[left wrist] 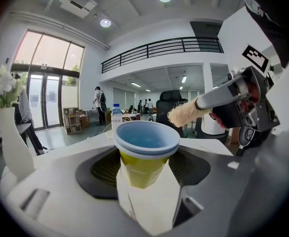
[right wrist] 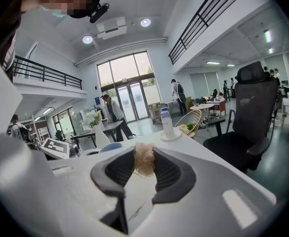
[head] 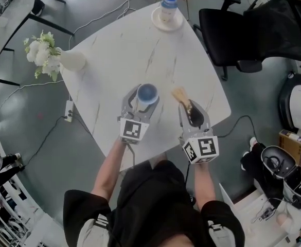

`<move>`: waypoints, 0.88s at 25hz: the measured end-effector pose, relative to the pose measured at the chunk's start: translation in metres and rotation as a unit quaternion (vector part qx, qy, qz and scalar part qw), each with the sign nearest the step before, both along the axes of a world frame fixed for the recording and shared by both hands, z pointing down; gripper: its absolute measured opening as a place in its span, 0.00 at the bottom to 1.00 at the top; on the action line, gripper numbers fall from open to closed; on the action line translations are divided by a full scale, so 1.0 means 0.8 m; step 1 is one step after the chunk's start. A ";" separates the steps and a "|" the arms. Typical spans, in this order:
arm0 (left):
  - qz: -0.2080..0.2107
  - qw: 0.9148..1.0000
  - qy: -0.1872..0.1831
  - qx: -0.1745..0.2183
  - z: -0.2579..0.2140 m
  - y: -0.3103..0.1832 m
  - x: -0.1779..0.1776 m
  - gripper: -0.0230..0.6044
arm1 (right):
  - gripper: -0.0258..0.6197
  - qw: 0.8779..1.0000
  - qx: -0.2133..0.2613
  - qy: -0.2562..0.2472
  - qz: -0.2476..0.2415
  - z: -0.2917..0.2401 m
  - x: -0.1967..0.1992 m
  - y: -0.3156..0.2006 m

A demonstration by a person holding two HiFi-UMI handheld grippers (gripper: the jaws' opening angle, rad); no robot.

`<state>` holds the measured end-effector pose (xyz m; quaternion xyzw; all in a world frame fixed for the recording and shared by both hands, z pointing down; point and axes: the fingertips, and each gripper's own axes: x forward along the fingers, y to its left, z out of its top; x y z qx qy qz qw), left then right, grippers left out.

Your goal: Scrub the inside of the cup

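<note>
Cup [head: 147, 93] over the table [head: 124, 50], pinched mouth-up in my left gripper [head: 141, 102]; my right gripper [head: 194, 112] clamps the brush [head: 181, 95] (bristles forward) beside it, ready to scrub.

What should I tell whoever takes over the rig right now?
Left gripper: shut on the cup, held upright over the table.
Right gripper: shut on the brush, bristles forward, beside the cup and apart from it.
Done: cup and brush are both in hand.
To do: put the brush into the cup and scrub the inside.
</note>
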<state>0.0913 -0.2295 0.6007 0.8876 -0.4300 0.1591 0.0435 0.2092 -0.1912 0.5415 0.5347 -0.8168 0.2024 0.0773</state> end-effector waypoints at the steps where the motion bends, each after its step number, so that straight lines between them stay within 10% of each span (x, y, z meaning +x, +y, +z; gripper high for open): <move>1: 0.003 1.000 -0.003 0.006 -0.007 0.005 -0.001 0.54 | 0.21 1.000 0.005 -0.001 -0.002 -0.008 -0.003 0.002; 22: -0.024 0.999 -0.036 0.009 -0.081 0.126 -0.102 0.54 | 0.21 0.992 0.073 -0.002 -0.105 -0.122 -0.159 0.103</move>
